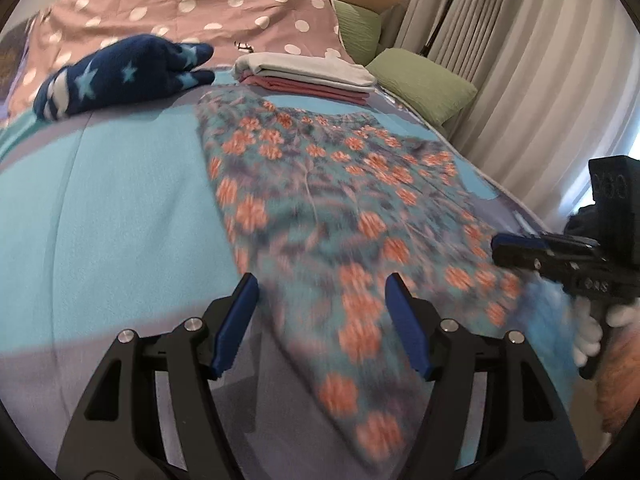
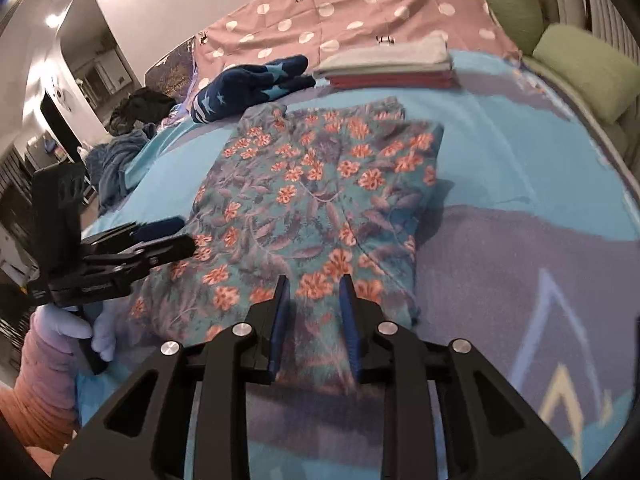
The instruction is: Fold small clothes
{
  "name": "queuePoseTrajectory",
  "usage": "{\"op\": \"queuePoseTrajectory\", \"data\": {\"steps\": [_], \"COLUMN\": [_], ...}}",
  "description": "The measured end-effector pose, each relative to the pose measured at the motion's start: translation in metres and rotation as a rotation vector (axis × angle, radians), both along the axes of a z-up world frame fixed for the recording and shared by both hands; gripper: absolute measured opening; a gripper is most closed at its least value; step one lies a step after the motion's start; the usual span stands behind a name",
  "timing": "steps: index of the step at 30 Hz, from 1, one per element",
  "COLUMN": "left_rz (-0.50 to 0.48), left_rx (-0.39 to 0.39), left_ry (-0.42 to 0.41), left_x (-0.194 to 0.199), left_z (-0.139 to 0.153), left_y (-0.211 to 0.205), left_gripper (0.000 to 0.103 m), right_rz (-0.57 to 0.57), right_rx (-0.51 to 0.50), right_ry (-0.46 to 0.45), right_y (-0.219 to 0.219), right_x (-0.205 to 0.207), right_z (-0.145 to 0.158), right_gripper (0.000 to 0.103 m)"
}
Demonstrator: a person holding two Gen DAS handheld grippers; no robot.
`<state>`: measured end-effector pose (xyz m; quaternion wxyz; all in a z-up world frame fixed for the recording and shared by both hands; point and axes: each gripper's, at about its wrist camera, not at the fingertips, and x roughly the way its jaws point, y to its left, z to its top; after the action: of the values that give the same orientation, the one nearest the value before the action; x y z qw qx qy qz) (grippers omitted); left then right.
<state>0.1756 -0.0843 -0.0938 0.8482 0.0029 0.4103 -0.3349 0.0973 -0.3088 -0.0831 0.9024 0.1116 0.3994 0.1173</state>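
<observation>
1. At the far left of the bed, a dark blue star-patterned garment (image 2: 248, 88) is lying bunched and unfolded near the polka-dot pillow (image 2: 360, 4); in my judgement it is waiting its turn.
2. The left gripper (image 1: 320, 320) is hovering over the near left edge of the floral garment (image 2: 316, 200), with its jaws standing wide and nothing clamped between them. The cloth is passing beneath the gap, and I cannot tell whether a pad is brushing it.
3. The floral garment is lying mostly flat in the middle of the blue blanket (image 1: 120, 208), already doubled into a rough rectangle. It is looking partly folded, so at least one more fold is probably remaining before it matches the finished pile.
4. The right gripper (image 2: 314, 316) is pointing down at the near edge of that same garment, its jaws standing narrowly apart. The fabric is showing in the slot between the pads, but they are not pressing on it as far as the right wrist view shows.
5. Farther back and to the right, a neat stack of folded clothes (image 1: 308, 76), pale on top and reddish beneath, is sitting done.
6. At the right edge, green cushions (image 1: 424, 80) are resting against the curtain (image 1: 520, 80).
</observation>
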Motion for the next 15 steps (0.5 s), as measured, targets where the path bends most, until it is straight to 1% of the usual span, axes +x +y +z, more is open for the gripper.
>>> {"op": "queuePoseTrajectory", "data": {"steps": [1,2,3,4,5,6,7,9,10,11,13,15], "left_rz": [-0.018,-0.035,-0.051,-0.06,-0.064,-0.073,-0.074,-0.077,-0.077,-0.069,-0.039,-0.012], "left_rx": [-0.012,-0.002,0.034,0.071,0.082,0.092,0.091,0.067,0.056,0.048,0.032,0.013], "left_ry": [0.019,0.034,0.052,0.049,0.028,0.035,0.043,0.045,0.038,0.031,0.022,0.031], "left_x": [-0.007,-0.014,-0.021,-0.026,-0.031,-0.033,-0.033,-0.029,-0.025,-0.018,0.0,0.021], "left_z": [-0.001,-0.005,-0.011,-0.017,-0.016,-0.013,-0.01,-0.001,0.003,0.008,0.015,0.016], "left_y": [0.004,0.005,0.003,0.001,-0.001,-0.002,-0.003,-0.002,-0.001,0.001,0.004,0.006], "left_gripper": [0.068,0.069,0.07,0.07,0.07,0.07,0.07,0.07,0.07,0.072,0.073,0.073], "right_rz": [0.013,0.022,0.027,0.03,0.025,0.022,0.016,-0.003,-0.025,-0.049,-0.076,-0.073], "right_rx": [-0.005,-0.026,-0.041,-0.037,-0.021,0.0,0.034,0.095,0.124,0.124,0.107,0.109], "right_ry": [-0.006,0.007,0.043,0.07,0.067,0.061,0.056,0.025,0.003,-0.006,-0.01,0.016], "right_y": [0.0,0.0,-0.001,-0.002,-0.004,-0.007,-0.011,-0.021,-0.03,-0.037,-0.045,-0.055], "right_x": [-0.004,-0.006,-0.004,-0.002,-0.005,-0.006,-0.006,-0.007,-0.004,-0.002,0.006,0.022], "right_z": [0.002,-0.001,-0.007,-0.014,-0.018,-0.016,-0.011,0.0,0.006,0.01,0.014,0.009], "right_gripper": [0.027,0.029,0.031,0.031,0.031,0.031,0.031,0.037,0.044,0.05,0.055,0.056]}}
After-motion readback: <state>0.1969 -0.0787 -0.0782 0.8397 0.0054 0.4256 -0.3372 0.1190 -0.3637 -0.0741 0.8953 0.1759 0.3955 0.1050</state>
